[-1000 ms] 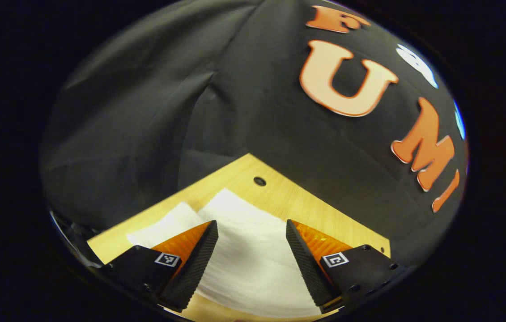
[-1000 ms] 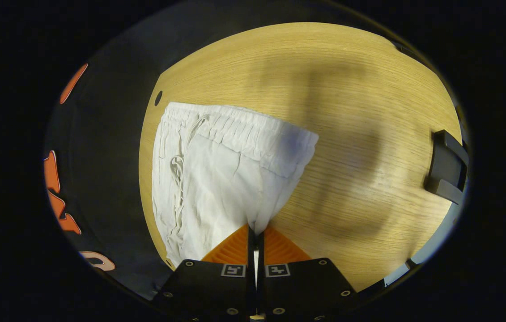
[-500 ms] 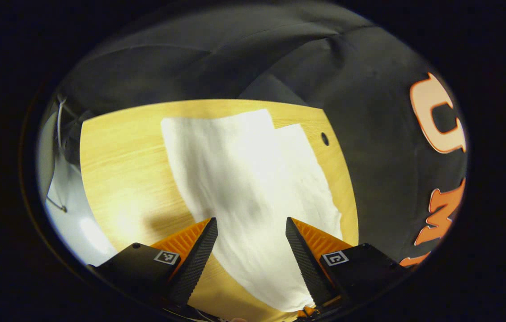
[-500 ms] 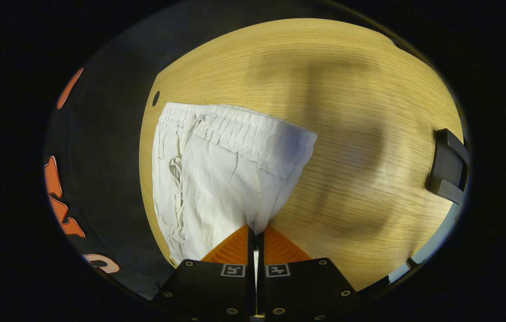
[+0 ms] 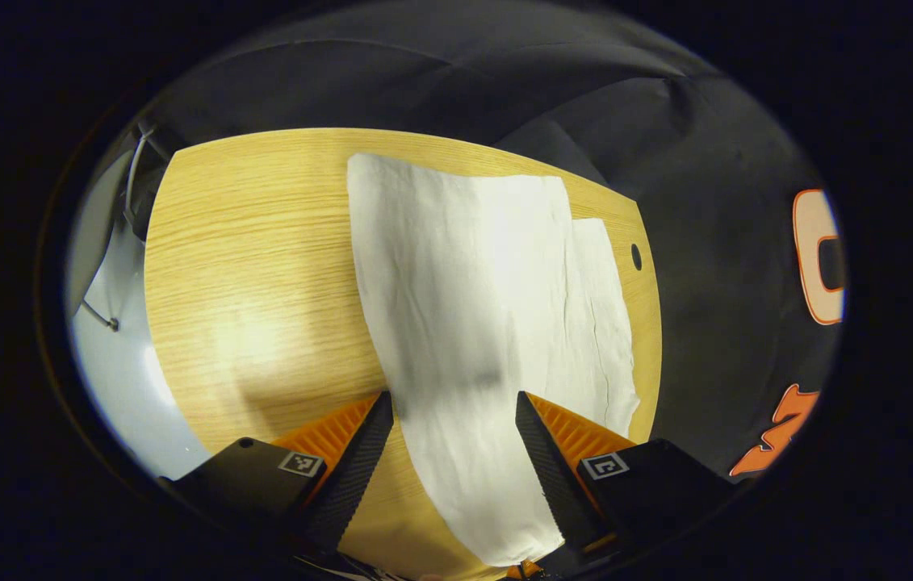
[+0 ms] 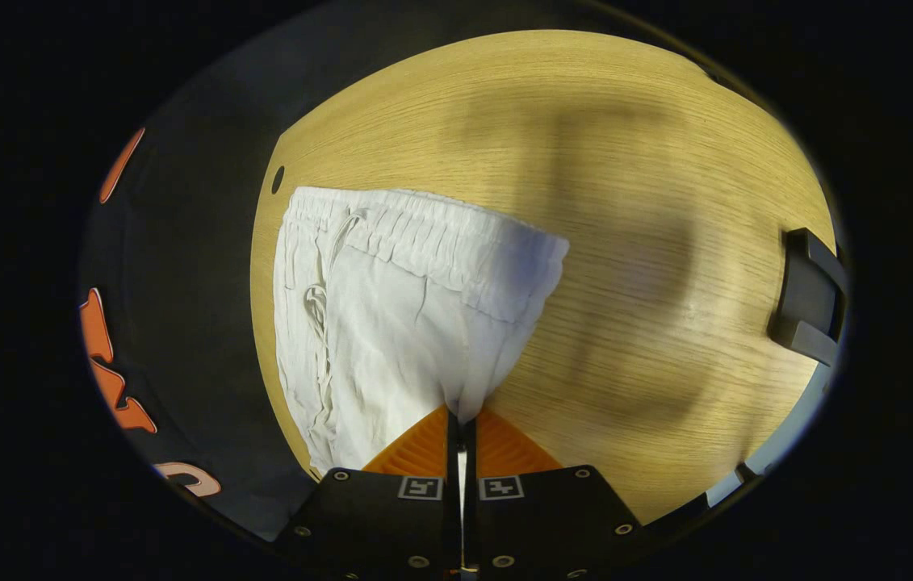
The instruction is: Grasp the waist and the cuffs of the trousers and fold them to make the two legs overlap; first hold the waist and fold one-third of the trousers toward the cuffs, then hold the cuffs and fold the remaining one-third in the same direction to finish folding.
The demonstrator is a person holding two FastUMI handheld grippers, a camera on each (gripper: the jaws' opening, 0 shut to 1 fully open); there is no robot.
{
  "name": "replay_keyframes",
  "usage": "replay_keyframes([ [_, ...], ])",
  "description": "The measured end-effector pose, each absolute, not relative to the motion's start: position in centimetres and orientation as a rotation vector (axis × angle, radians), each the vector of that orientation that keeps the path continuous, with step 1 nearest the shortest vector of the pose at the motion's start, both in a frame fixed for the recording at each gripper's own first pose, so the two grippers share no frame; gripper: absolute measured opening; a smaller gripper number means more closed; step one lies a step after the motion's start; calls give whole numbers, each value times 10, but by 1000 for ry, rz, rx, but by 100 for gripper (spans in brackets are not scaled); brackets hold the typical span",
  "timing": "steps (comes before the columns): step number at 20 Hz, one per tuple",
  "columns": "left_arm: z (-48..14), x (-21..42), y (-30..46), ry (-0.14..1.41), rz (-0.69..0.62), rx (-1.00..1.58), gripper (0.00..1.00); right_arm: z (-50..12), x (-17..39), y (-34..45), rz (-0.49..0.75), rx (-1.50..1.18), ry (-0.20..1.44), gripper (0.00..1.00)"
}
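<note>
Trousers [image 6: 391, 323] pinched in right tongs [image 6: 462, 421]; left tongs [image 5: 454, 403] spread, table [image 5: 262, 266] bare beside.

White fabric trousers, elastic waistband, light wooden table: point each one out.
White fabric trousers [image 5: 464, 307]: left gripper view, middle of the leg.
Elastic waistband [image 6: 424, 234]: right gripper view, gathered band.
Light wooden table [image 6: 626, 161]: right gripper view, bare top.

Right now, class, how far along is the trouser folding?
Done: the legs roughly overlap. In hand: the right tongs pinch the trousers below the waistband; the left tongs hang open over the legs. Left: both one-third folds.
</note>
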State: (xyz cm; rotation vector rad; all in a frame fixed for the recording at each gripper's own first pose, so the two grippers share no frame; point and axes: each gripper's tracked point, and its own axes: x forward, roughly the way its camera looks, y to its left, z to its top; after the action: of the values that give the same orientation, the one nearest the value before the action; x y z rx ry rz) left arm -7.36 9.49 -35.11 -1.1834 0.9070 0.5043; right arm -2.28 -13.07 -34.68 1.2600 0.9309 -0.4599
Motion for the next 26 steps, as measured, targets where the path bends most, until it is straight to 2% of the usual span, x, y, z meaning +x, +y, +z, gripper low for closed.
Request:
replay_keyframes([
  [4, -353, -72, 93, 910, 480, -1170, 100, -347, -23, -131, -457, 1264, 929, 2],
  [5, -353, -72, 92, 928, 480, -1173, 95, -346, -23, -131, -455, 1265, 929, 2],
  [6, -358, -71, 92, 939, 495, -1178, 95, -347, -23, -131, -452, 1267, 931, 2],
  [8, -362, -68, 94, 941, 500, -1195, 64, -346, -23, -131, -451, 1272, 933, 2],
  [10, -369, -67, 88, 963, 504, -1218, 44, -346, -23, -131, -452, 1266, 935, 2],
  [12, -380, -68, 89, 961, 552, -1237, 5, -345, -23, -131, -455, 1258, 932, 2],
  [17, -348, -73, 96, 938, 496, -1182, 5, -327, -23, -134, -423, 1214, 899, 1],
  [26, -273, -5, 76, 831, 338, -1140, 5, -255, 21, -121, -280, 1154, 792, 1],
])
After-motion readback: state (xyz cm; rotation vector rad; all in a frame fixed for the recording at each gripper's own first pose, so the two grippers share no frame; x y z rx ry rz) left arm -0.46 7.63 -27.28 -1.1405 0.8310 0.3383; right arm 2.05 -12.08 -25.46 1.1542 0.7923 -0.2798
